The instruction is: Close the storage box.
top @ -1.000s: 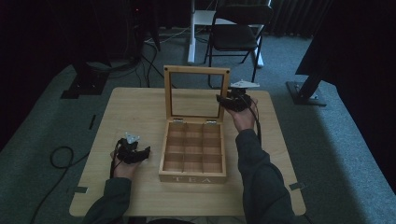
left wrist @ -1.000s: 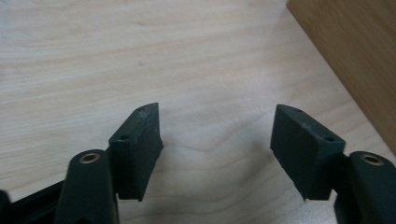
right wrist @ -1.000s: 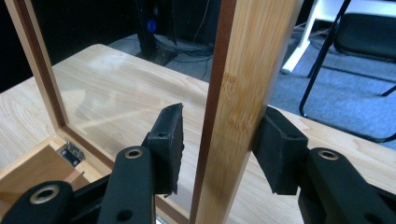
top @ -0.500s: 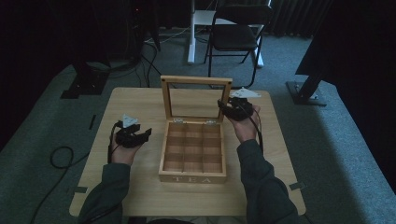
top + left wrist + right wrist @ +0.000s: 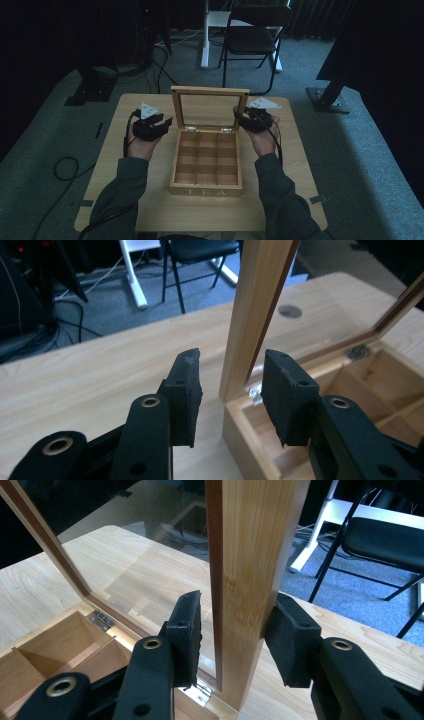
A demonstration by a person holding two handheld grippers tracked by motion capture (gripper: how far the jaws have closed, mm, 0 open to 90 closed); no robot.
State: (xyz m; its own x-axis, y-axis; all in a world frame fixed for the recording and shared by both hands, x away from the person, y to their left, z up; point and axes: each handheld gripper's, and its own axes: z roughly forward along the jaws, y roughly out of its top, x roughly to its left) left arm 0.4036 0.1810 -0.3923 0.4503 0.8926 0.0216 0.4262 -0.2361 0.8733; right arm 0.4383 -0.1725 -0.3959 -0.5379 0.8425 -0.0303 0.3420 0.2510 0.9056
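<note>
Tea box (image 5: 206,165) mid-table (image 5: 150,210), lid (image 5: 210,109) upright. Left gripper (image 5: 162,124) spread around lid's left frame edge, untouching; right gripper (image 5: 242,119) spread around right edge, one jaw seemingly touching.

- dim room, grey carpet (image 5: 45,125)
- light wood table (image 5: 125,185), hole near far edge
- black folding chair (image 5: 252,37) behind table, beside white post (image 5: 205,32)
- black cables (image 5: 65,167) on floor left
- dark stand bases (image 5: 327,97) both sides
</note>
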